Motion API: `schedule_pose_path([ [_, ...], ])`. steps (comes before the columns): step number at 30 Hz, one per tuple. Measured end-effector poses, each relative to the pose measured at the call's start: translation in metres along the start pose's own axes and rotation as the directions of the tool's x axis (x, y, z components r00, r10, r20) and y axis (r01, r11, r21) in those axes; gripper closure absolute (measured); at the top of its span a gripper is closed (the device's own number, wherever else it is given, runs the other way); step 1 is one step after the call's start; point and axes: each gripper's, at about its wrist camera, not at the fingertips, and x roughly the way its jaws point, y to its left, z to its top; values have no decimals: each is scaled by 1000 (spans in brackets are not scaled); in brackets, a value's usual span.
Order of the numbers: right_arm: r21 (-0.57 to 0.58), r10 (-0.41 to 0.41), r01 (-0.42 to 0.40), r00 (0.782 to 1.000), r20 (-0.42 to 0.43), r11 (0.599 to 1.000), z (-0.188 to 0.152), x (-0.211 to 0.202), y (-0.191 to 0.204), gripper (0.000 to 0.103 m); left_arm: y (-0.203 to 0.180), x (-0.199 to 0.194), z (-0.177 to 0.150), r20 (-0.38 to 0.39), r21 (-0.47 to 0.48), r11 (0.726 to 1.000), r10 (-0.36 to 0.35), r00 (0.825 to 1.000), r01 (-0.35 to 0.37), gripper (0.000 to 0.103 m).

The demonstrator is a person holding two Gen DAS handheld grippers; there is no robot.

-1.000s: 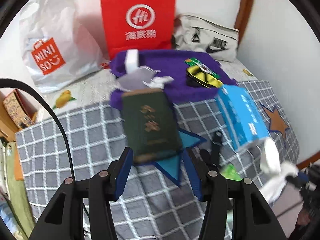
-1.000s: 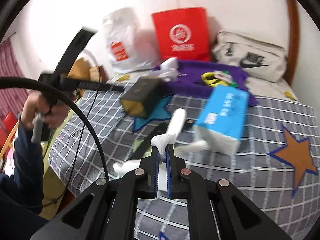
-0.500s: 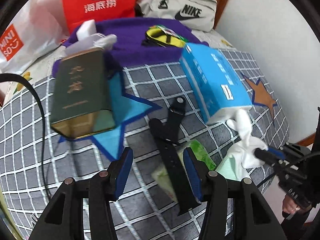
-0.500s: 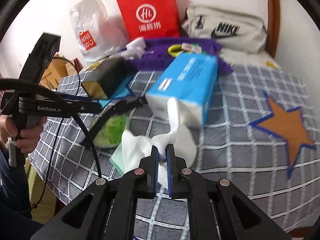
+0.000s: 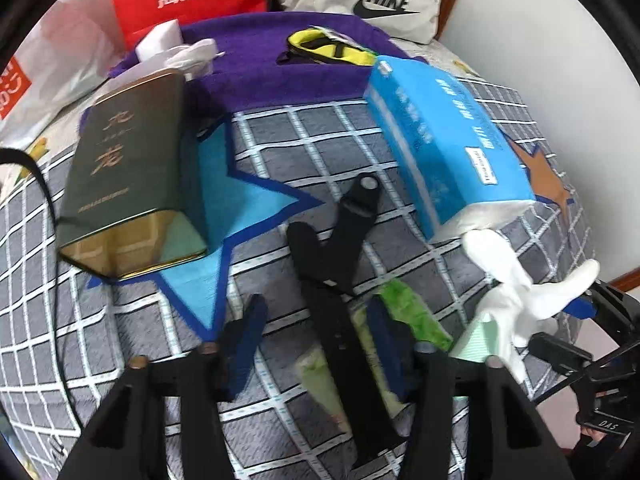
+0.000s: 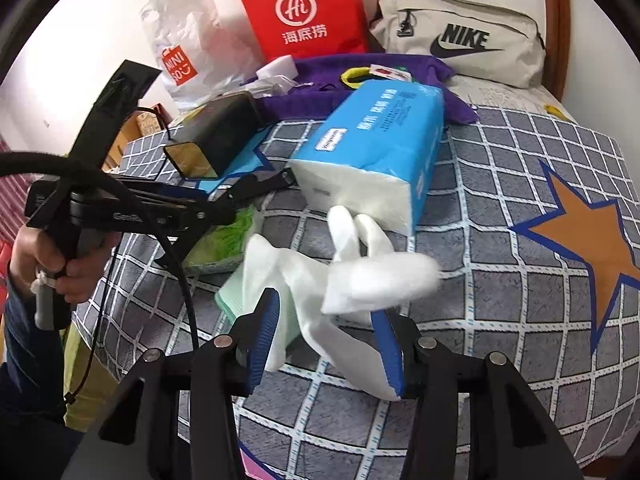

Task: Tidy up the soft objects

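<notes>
A blue tissue pack [image 5: 444, 148] [image 6: 380, 148] lies on the checked bedspread, its open end toward me. White tissues [image 6: 360, 280] [image 5: 512, 288] spill from it in a loose heap. My right gripper [image 6: 326, 304] is opening, and the tissues lie free between its blue pads. My left gripper [image 5: 316, 304] points steeply down and its jaws are closing. A black strap [image 5: 344, 240] runs between its fingers without being pinched. The strap lies across a green packet [image 5: 412, 312] [image 6: 224, 240].
A dark green tin box [image 5: 128, 184] lies on its side at the left. Behind it a purple cloth [image 5: 260, 72] carries a yellow-and-black item [image 5: 328, 46]. A red bag [image 6: 304, 12], a white plastic bag [image 6: 180, 52] and a beige pouch [image 6: 460, 36] line the wall. A hand [image 6: 60, 264] holds the left tool.
The right gripper let go of the tissue and its jaws parted. The left gripper moved down from over the tin to the black strap and green packet, narrowing slightly.
</notes>
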Motion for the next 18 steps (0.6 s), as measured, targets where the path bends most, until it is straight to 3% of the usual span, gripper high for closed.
schedule_pose_path([
  [4,5,-17,17,1000,-10,1000,3,7,2,55,-5,-1,4,-1,26,1000,-12,1000,12,79],
  [10,3,-7,7,998,-57,1000,2,29,10,53,2,-7,4,3,11,1000,-9,1000,9,83],
  [14,-19,-20,19,998,-56,1000,1,39,17,41,7,-15,1,16,10,1000,-6,1000,6,87],
  [18,-86,-75,71,996,-42,994,0,43,27,45,13,-21,-3,26,8,1000,-3,1000,3,88],
])
